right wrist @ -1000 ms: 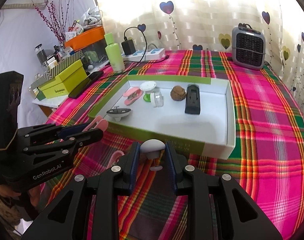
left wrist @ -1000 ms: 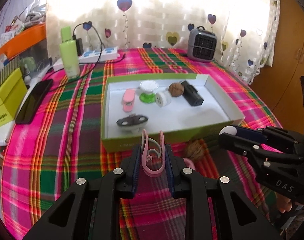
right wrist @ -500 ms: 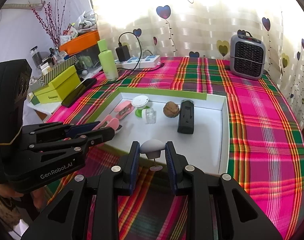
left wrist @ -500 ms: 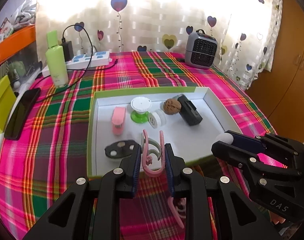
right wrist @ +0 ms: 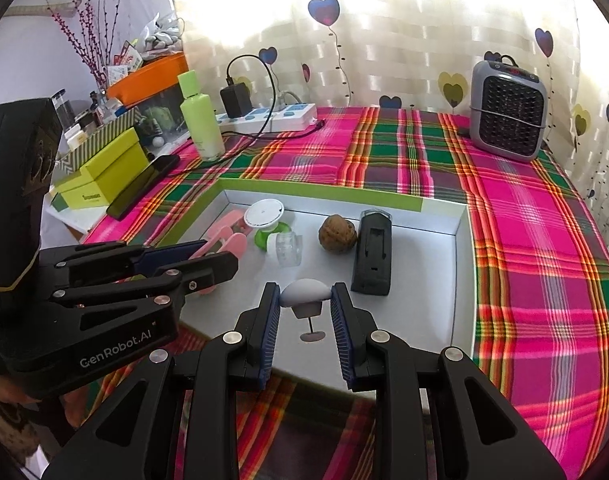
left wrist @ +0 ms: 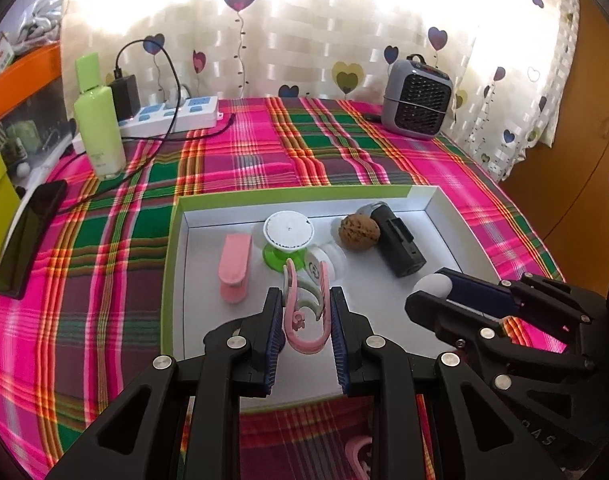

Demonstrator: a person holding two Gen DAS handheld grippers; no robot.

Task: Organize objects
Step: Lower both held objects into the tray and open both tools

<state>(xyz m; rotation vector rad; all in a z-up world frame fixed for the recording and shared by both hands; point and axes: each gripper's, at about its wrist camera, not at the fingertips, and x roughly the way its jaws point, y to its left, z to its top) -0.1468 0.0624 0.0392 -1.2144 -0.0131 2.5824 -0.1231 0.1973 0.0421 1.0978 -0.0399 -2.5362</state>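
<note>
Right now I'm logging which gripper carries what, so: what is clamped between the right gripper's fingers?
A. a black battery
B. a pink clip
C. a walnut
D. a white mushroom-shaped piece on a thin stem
D: the right gripper is shut on the white mushroom-shaped piece, above the white tray.

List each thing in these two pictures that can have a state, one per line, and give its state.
left gripper: shut on the pink clip, over the tray.
right gripper: shut on the grey mushroom-shaped piece, over the tray.
tray: open-topped, holding small items.
walnut: whole, lying in the tray.
green bottle: upright, capped.
charger: plugged into the power strip.
phone: screen dark.
</note>
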